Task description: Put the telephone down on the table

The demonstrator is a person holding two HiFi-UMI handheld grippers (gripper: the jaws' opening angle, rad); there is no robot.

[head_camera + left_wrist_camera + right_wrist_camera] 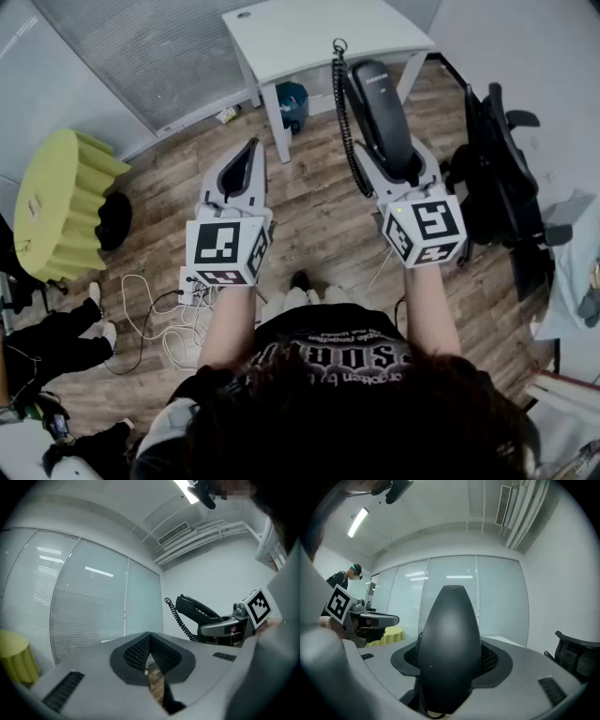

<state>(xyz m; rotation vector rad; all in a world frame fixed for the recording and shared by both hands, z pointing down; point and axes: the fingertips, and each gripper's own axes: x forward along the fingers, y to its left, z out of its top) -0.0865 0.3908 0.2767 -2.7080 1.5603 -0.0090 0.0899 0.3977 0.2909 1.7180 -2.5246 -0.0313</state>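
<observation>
The left claw (250,150) is closest in and pinched shut, with nothing in it. It is held out over the wood floor (309,220). Next to it, the right claw (392,161) is spread wide and squeezes the back end of the black telephone (380,94). Most of the telephone sticks out past the claw, up in the air over the floor. It is not on the desk yet. A curly cord (343,122) hangs loose down its left side. The white desk (309,33) is a bit farther on, and its top is bare. I think three things could go wrong. If the claw lets go too soon, the telephone would fall on the floor, because it is not over the desk. The loose cord could catch on the desk edge or a leg and pull the telephone sideways. And the long front end may be heavy, so the telephone could tip or slide in the claw.
</observation>
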